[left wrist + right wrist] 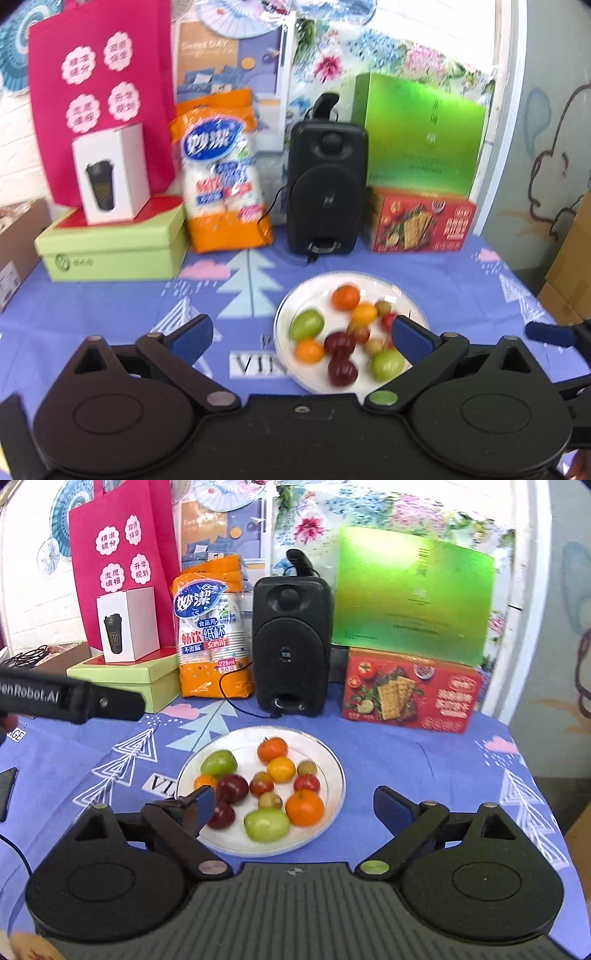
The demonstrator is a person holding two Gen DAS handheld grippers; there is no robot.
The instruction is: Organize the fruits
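Note:
A white plate (332, 771) on the blue tablecloth holds several small fruits: green ones (266, 824), orange ones (304, 807), dark red plums (232, 788) and small red ones (307, 783). My right gripper (293, 806) is open and empty, above the plate's near edge, its fingers either side of the fruits. The plate also shows in the left wrist view (295, 295), blurred. My left gripper (301, 334) is open and empty, to the plate's left, its right finger over the fruits. The left gripper's body shows in the right wrist view (74, 699) at far left.
Along the table's back stand a green box (125, 679) with a white cup box (127, 626), an orange paper-cup pack (212, 627), a black speaker (291, 642) with a cable, a red cracker box (410, 694) and a tall green box (413, 594).

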